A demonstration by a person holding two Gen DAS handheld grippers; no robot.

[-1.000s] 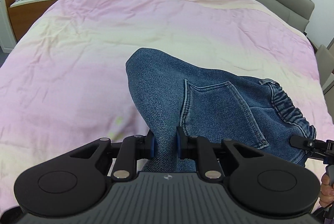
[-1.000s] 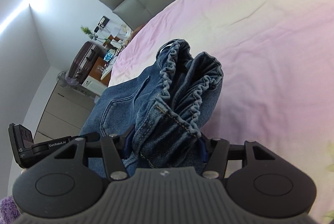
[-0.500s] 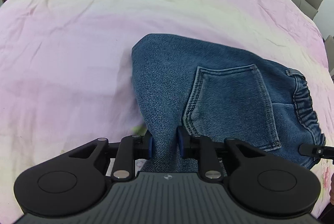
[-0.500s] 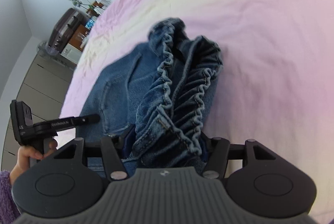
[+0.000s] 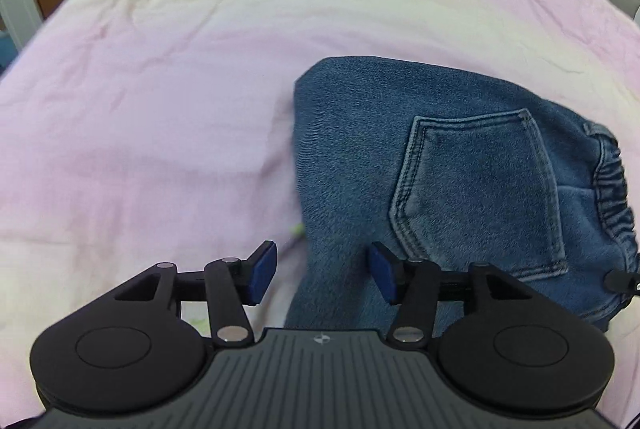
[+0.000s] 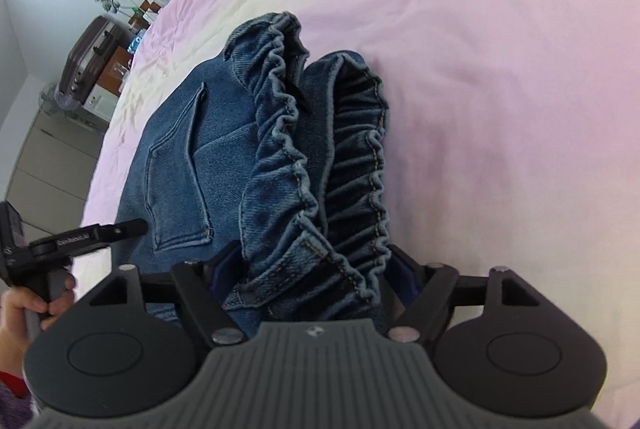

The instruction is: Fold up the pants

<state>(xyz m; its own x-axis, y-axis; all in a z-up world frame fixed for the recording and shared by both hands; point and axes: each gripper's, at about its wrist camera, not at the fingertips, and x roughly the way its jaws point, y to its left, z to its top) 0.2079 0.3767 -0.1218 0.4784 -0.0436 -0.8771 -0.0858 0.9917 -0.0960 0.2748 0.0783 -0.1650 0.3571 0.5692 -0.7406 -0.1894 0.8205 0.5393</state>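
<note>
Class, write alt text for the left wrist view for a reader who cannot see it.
Folded blue denim pants, back pocket up, lie on a pink bedspread. The left gripper is opening above their near edge, its blue pads clear of the fabric between them.

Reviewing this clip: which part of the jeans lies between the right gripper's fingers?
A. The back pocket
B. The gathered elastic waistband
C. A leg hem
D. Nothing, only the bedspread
B: in the right wrist view the ruffled elastic waistband of the jeans bunches between the opening jaws of the right gripper; the back pocket lies off to the left.
</note>
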